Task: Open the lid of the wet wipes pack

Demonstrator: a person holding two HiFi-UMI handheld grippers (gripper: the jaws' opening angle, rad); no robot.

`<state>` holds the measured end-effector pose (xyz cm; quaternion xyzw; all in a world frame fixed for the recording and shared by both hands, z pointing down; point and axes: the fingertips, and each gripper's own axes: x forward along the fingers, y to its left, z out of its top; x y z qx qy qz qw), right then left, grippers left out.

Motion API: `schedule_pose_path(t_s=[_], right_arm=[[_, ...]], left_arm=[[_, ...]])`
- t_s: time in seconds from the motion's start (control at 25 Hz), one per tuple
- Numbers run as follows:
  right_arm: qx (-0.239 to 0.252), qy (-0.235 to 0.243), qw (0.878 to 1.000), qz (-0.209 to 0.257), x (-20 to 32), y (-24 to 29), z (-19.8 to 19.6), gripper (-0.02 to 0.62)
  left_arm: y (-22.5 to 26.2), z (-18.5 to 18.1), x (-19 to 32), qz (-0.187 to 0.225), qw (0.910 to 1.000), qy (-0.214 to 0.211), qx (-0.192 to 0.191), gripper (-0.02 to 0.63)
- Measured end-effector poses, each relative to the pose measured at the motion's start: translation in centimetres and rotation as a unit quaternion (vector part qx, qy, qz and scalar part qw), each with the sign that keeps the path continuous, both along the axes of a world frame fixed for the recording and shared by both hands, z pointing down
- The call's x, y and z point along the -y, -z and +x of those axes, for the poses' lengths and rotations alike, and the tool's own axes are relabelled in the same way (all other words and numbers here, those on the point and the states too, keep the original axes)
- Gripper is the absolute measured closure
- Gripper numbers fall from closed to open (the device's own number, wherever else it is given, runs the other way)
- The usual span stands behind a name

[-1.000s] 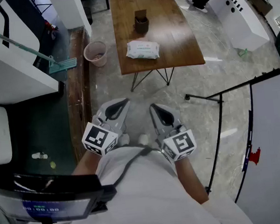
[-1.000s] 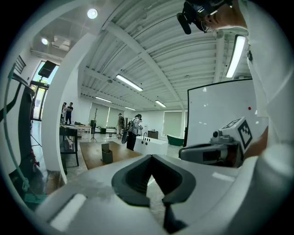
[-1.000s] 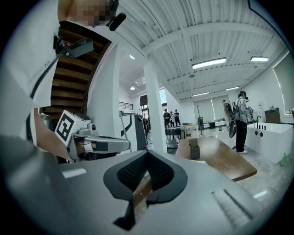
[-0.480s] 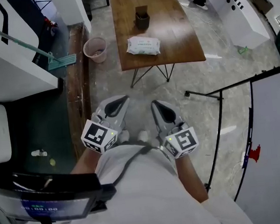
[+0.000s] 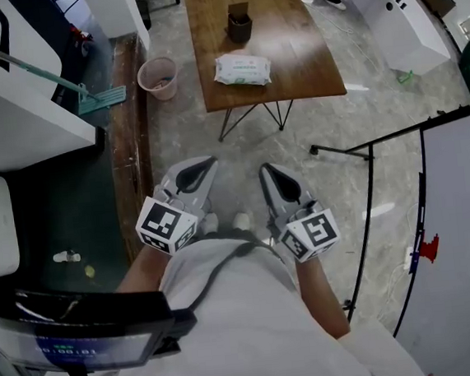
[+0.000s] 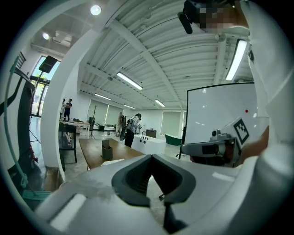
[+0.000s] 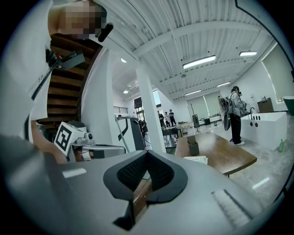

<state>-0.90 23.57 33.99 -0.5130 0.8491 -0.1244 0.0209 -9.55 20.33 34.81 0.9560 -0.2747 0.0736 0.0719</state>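
Wet wipes pack [image 5: 242,69] looks closed (distant, small).

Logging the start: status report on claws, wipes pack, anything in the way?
Both shut, empty: left claw, right claw. Untouched wet wipes pack flat on wooden table, well ahead. Nothing blocking the way.

Well ahead of the jaws: white, green-printed wet wipes pack [image 5: 243,69] on brown wood-grain table [image 5: 306,62]; pink bin [image 5: 158,76].
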Motion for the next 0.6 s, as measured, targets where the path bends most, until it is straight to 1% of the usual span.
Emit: schedule_pose_path(t_s=[0.16, 0.44, 0.6], right_arm=[[-0.009, -0.009, 1.000, -0.003, 0.2, -0.1, -1.3, 0.586], [-0.016, -0.018, 1.000, -0.004, 0.3, -0.6, -3.2, 0.586], [-0.017, -0.026, 1.000, -0.003, 0.9, -0.5, -3.8, 0.586]], left_arm=[[0.1, -1.7, 0.5, -0.002, 1.0000, -0.001, -0.002, 0.600], [-0.8, -3.4, 1.0, -0.011, 0.9999, -0.007, -0.005, 0.600], [-0.6, -4.4, 1.5, -0.002, 0.9999, -0.012, 0.000, 0.600]])
